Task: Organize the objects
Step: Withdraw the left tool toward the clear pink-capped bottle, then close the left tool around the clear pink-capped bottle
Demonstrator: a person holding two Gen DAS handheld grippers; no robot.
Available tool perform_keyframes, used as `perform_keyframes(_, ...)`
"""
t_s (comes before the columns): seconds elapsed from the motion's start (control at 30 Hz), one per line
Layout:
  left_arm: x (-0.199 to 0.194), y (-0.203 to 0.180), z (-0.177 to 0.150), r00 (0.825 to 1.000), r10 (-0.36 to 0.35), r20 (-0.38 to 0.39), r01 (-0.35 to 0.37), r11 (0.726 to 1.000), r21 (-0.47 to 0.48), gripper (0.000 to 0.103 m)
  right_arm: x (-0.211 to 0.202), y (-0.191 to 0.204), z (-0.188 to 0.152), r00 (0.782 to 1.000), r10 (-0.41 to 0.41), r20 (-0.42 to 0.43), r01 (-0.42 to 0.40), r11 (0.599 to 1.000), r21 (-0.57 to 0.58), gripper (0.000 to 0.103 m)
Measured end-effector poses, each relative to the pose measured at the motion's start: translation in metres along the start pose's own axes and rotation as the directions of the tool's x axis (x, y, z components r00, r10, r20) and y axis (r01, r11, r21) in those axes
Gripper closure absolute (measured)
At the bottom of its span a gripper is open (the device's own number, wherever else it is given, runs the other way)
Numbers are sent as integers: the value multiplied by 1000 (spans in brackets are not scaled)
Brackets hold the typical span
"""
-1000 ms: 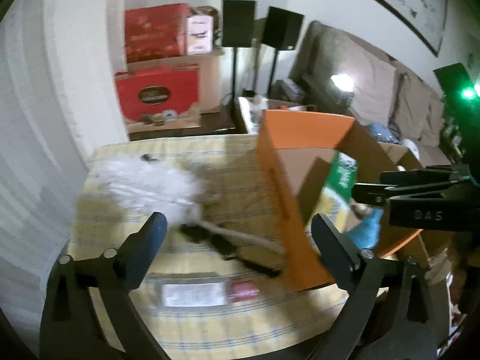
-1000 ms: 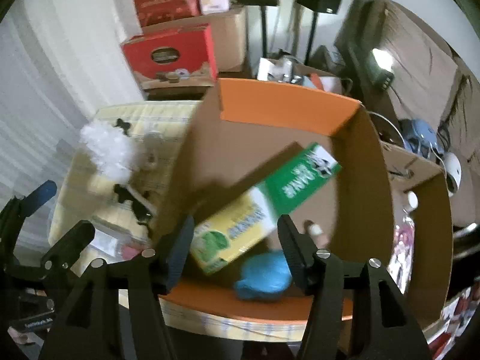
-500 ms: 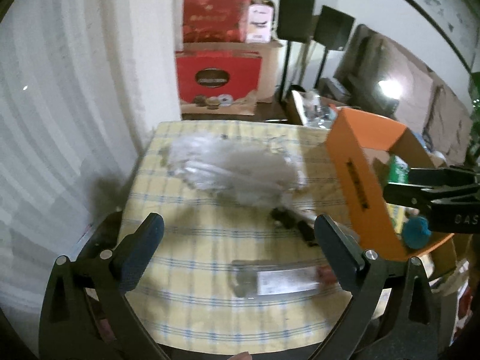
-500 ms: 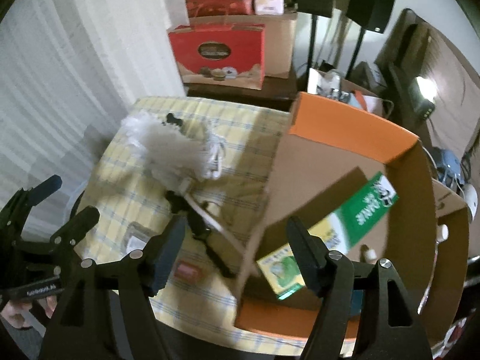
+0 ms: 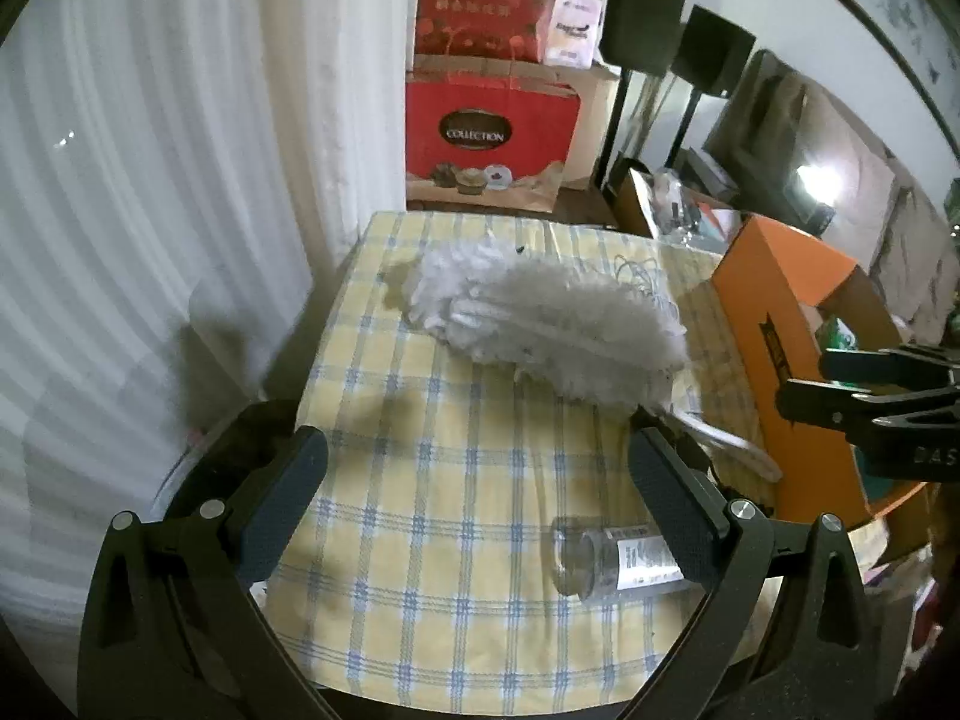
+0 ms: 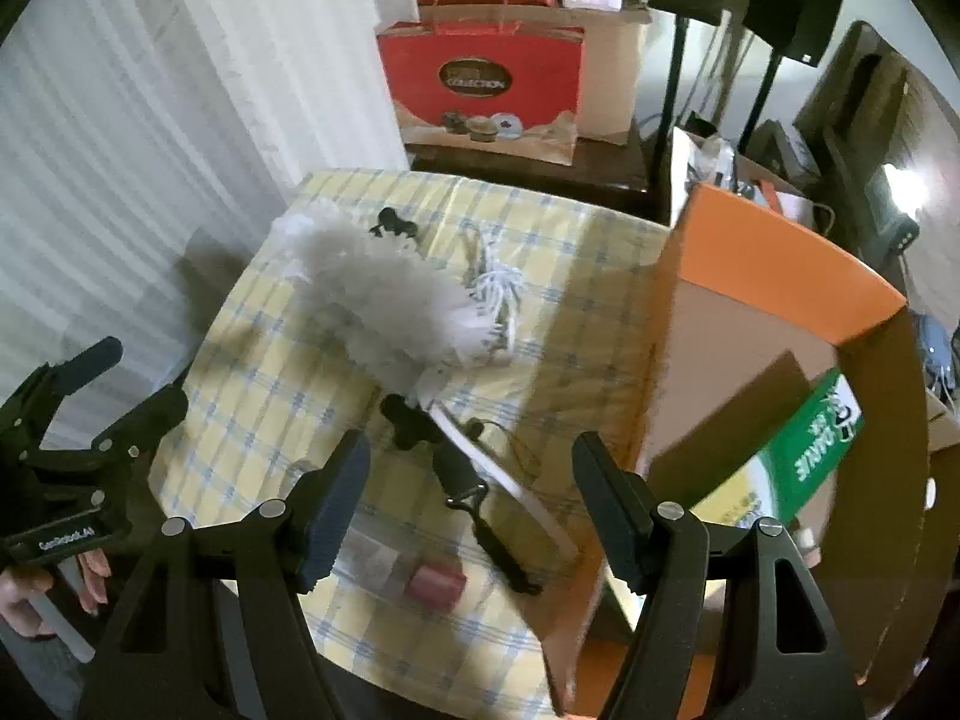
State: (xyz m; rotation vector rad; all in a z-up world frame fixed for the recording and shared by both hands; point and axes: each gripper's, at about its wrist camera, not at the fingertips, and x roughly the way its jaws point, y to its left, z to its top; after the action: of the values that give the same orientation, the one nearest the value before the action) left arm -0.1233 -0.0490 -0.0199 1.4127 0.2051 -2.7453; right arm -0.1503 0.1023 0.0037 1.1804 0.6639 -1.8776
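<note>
A fluffy grey-white duster (image 5: 540,324) lies across the yellow checked tablecloth (image 5: 432,516), its white handle running toward the orange cardboard box (image 5: 774,324). A clear bottle (image 5: 612,558) with a red cap (image 6: 435,585) lies near the front edge. A black strap with clips (image 6: 474,504) lies beside the duster handle (image 6: 510,486). The box (image 6: 768,276) holds a green-and-yellow carton (image 6: 804,462). My left gripper (image 5: 474,480) hovers open over the cloth, nothing between its fingers. My right gripper (image 6: 474,468) is open above the strap and handle, holding nothing.
A white coiled cord (image 6: 498,300) and a small black clip (image 6: 396,225) lie behind the duster. Red gift bags (image 5: 486,132) and speakers on stands (image 5: 642,24) stand beyond the table. A white curtain (image 5: 150,180) hangs left. A hand (image 6: 24,594) holds the left gripper.
Both views have swung left, away from the inside of the orange box and over the table with the duster and bottle. The right gripper's jaws stand a little wider than a second ago.
</note>
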Motion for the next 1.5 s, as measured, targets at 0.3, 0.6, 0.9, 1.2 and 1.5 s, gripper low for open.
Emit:
perform_keyframes(0.3,15,-8,-23,994,-91,-53,93,995,32,3,24,17,-6,998,38,-46,-40,998,-42,54)
perform_keyframes(0.6,36,-24,-49,983,-137,-122,147,987,71,10,53,27,-18,990,68,-122,-75,996,-52,78)
perform_keyframes(0.9,43,-38,-60,977,-163,-139,179,978,110,11,53,28,-32,988,67,-137,-74,996,-48,77)
perform_keyframes(1.2,37,-68,-61,977,-192,-97,211,940,268,8,44,18,-31,992,46,-120,-48,999,-15,73)
perform_keyframes(1.5,43,-101,-71,959,-259,-116,282,833,475,8,32,11,-28,994,49,-98,-50,999,-2,62)
